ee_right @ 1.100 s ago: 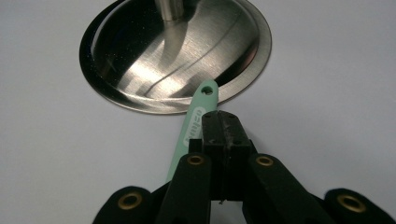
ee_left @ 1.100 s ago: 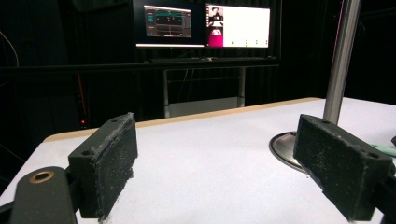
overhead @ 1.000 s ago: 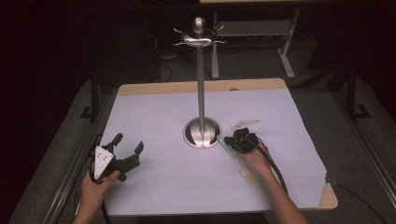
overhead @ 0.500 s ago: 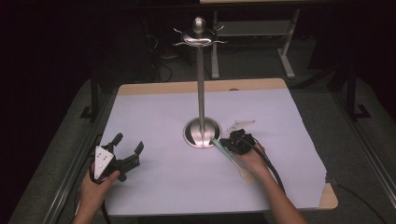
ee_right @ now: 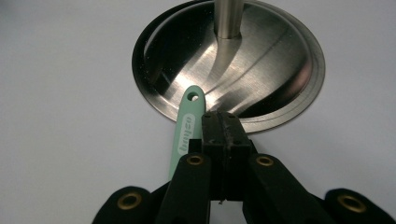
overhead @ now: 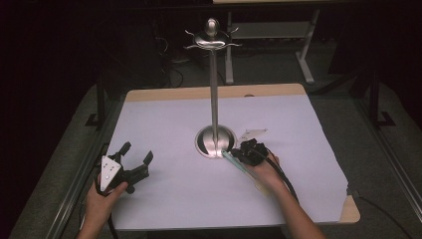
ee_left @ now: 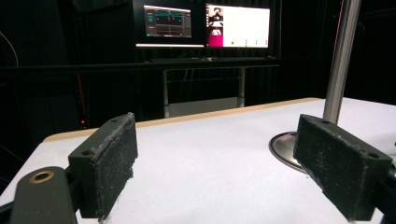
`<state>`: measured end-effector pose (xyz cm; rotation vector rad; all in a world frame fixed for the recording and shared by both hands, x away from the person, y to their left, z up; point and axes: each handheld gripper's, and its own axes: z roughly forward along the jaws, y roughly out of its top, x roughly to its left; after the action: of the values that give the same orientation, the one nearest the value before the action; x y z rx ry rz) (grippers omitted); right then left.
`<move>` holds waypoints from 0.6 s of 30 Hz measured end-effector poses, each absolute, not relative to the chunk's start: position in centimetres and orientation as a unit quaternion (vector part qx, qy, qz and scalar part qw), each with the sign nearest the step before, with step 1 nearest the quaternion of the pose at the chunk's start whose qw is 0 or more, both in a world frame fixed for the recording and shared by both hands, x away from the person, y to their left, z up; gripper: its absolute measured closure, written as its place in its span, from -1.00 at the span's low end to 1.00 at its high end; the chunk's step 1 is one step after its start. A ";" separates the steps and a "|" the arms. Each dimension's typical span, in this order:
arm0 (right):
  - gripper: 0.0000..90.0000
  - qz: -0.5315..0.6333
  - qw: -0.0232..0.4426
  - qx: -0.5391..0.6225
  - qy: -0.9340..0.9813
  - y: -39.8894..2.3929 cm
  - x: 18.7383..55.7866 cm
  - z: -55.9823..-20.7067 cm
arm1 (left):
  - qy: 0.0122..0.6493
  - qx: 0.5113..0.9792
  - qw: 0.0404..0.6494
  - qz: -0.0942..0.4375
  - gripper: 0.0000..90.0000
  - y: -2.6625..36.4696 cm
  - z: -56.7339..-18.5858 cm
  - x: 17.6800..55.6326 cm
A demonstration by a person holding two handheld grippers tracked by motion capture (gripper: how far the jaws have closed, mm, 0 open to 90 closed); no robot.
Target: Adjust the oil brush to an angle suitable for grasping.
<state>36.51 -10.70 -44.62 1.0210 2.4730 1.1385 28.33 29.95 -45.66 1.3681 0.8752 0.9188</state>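
A tall metal stand (overhead: 214, 94) with hooks at its top rises from a round base (ee_right: 243, 60) at mid-table. My right gripper (ee_right: 220, 117) is shut, its tips at the base's near rim. A mint-green utensil handle (ee_right: 187, 128) with a hole in its end lies flat just left of and under the jaws, not between them, its tip over the base rim. In the high view the handle (overhead: 234, 162) runs under the right hand and right gripper (overhead: 235, 154). My left gripper (overhead: 136, 152) stands open at the table's front left, jaws wide and empty (ee_left: 229, 158).
White cloth covers the table (overhead: 164, 119). A small pale flat piece (overhead: 252, 134) lies right of the stand base. Monitors (ee_left: 205, 25) and a dark frame stand beyond the far edge. The right gripper's cable (overhead: 283, 174) trails back along the forearm.
The right gripper has moved left toward the stand base, and the green handle has come along with it. The left gripper has stayed put.
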 end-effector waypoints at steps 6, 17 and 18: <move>0.85 0.391 0.103 0.361 0.840 -11.7 36.5 -43.9 | 0.377 0.589 0.595 0.396 -0.71 29.9 -45.7 28.3; 0.50 0.361 0.065 0.368 0.855 -12.6 36.1 -42.0 | 0.375 0.588 0.596 0.397 -0.71 29.9 -45.7 28.3; 0.47 0.359 0.060 0.370 0.855 -12.6 36.1 -41.8 | 0.375 0.588 0.597 0.396 -0.71 29.9 -45.7 28.3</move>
<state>36.10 -12.64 -41.84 1.1200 2.5876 1.0851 28.32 29.95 -45.67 1.3659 0.8713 0.9201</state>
